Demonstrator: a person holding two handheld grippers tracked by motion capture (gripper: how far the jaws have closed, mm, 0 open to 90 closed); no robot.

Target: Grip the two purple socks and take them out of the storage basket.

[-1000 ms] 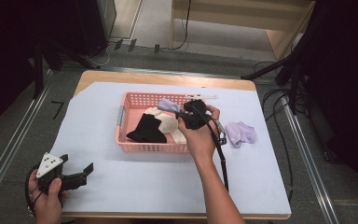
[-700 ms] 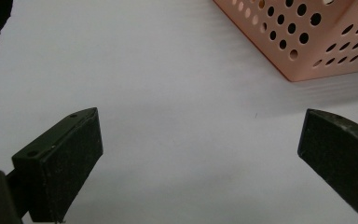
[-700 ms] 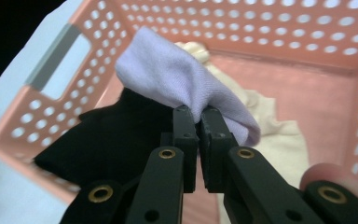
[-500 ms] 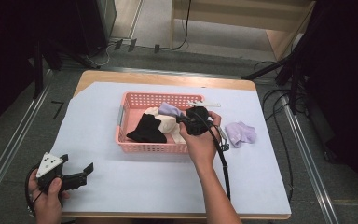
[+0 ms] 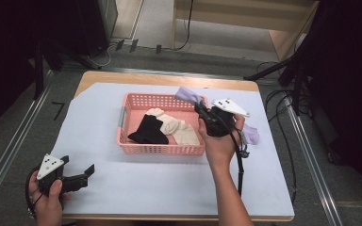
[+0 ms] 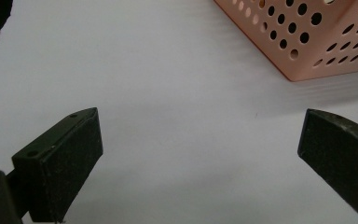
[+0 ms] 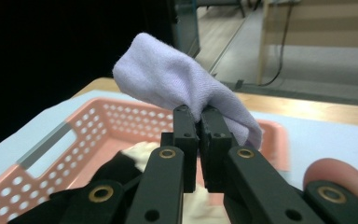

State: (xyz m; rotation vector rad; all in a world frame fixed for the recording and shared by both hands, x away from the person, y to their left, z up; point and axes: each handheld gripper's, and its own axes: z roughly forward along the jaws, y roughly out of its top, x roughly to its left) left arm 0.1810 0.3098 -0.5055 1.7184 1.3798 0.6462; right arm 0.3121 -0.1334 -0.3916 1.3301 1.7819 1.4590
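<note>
A pink perforated basket [image 5: 134,100] stands mid-table with a black sock [image 5: 149,130] and a cream sock [image 5: 181,130] inside. My right gripper [image 5: 199,107] hovers over the basket's right end, shut on a lilac sock [image 5: 187,94]; in the right gripper view the jaws pinch that lilac sock [image 7: 182,88] above the basket [image 7: 98,121]. A second lilac sock [image 5: 251,134] lies on the sheet right of the basket, partly behind the hand. My left gripper [image 5: 82,173] rests open at the near left corner; its jaws stand wide apart over the white sheet [image 6: 168,116].
The basket's corner [image 6: 317,37] shows at the upper right of the left gripper view. A white sheet [image 5: 136,183] covers the wooden table. A black cable [image 5: 239,169] trails from the right gripper. Cables and stand legs lie on the floor to the right.
The right gripper has moved right and slightly up with the lilac sock, from over the basket's middle to its right end. The left gripper has stayed put.
</note>
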